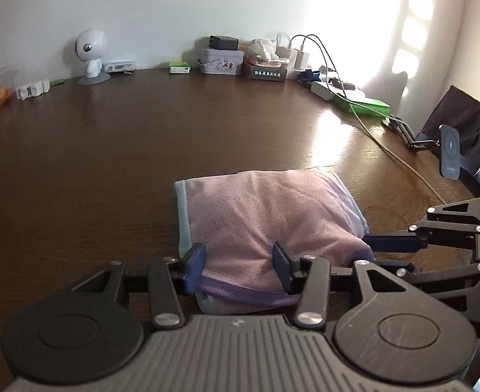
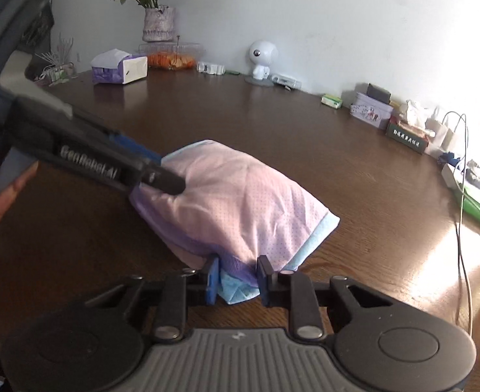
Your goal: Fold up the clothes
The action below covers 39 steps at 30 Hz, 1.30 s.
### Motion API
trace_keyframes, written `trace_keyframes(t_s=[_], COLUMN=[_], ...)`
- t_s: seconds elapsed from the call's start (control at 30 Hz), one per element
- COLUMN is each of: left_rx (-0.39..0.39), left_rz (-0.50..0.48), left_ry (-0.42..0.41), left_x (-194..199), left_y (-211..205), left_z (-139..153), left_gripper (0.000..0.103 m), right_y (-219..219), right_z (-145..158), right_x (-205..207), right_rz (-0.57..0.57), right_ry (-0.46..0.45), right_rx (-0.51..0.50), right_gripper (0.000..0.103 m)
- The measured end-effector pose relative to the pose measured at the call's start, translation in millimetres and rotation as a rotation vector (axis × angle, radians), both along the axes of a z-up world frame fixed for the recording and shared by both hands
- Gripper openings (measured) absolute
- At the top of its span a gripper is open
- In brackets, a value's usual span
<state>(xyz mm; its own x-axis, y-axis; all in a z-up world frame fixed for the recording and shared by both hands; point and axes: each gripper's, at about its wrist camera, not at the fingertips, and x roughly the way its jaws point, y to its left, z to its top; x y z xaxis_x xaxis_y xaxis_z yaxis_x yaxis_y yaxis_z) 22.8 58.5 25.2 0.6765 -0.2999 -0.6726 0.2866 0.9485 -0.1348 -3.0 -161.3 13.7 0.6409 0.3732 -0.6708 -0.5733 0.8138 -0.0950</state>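
Black tongs [image 1: 238, 269], blue pads [image 1: 195, 268], silver screws, ribbed grey housing.

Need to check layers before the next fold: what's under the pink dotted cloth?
Under the pink dotted cloth, light blue fabric and a purple mesh edge peek out. Below is the dark wooden table; anything deeper inside the bundle is covered.

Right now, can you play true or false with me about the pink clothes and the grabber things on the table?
1. The pink garment lies folded in a bundle on the brown table. True.
2. The left gripper is far from the cloth. False: its fingers stand apart on either side of the garment's near edge.
3. The right gripper has its fingers at an edge of the garment. True.
4. A white robot figure stands near the wall. True.
5. The vase of flowers has fallen over. False: it stands upright.
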Motion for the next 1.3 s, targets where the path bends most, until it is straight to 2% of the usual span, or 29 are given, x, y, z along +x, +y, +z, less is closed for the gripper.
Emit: trace_keyframes(t_s=[0.07, 0.13, 0.2, 0.23, 0.33, 0.4, 0.47, 0.53, 0.6, 0.73, 0.87, 1.07, 1.27, 1.3], left_rx=[-0.007, 0.006, 0.025, 0.038, 0.095, 0.152, 0.158, 0.136, 0.132, 0.114, 0.119, 0.13, 0.123, 0.122], left_rz=[-0.01, -0.02, -0.034, -0.048, -0.075, -0.046, -0.031, -0.021, -0.003, 0.01, 0.002, 0.013, -0.001, -0.005], left_ry=[-0.003, 0.002, 0.01, 0.006, 0.002, -0.011, -0.015, -0.015, -0.024, -0.018, -0.017, -0.014, -0.023, -0.023], left_x=[-6, -14, -21, -26, -30, -28, -24, -19, -14, -14, -18, -14, -8, -6], left_y=[3, 7, 8, 6, -5, -10, -9, -5, -4, -4, -4, -5, -6, -6], left_z=[2, 4, 5, 3, -5, -10, -13, -15, -15, -12, -13, -13, -12, -11], left_gripper=[0.052, 0.058, 0.075, 0.078, 0.079, 0.076, 0.076, 0.076, 0.076, 0.075, 0.076, 0.075, 0.062, 0.057], right_y=[-10, -20, -24, -26, -33, -31, -33, -39, -47, -55, -50, -27, -18, -16], right_z=[1, 4, 6, 7, 10, 9, 10, 8, 4, -5, -6, -8, -8, -9], right_x=[2, 2, 2, 2, 1, 1, -2, 2, 8, 13, -6, -2, 13, 17], right_rz=[-0.028, -0.039, -0.035, -0.033, -0.027, -0.059, -0.127, -0.224, -0.305, -0.328, -0.2, -0.091, -0.087, -0.078], right_ry=[0.019, 0.033, 0.031, 0.029, 0.026, -0.003, -0.045, -0.054, -0.036, 0.016, -0.024, -0.001, 0.041, 0.058], right_rx=[0.02, 0.051, 0.072, 0.083, 0.115, 0.104, 0.084, 0.065, 0.068, 0.093, 0.113, 0.119, 0.194, 0.191], right_gripper=[0.022, 0.022, 0.028, 0.034, 0.036, 0.036, 0.046, 0.076, 0.085, 0.085, 0.088, 0.089, 0.081, 0.076])
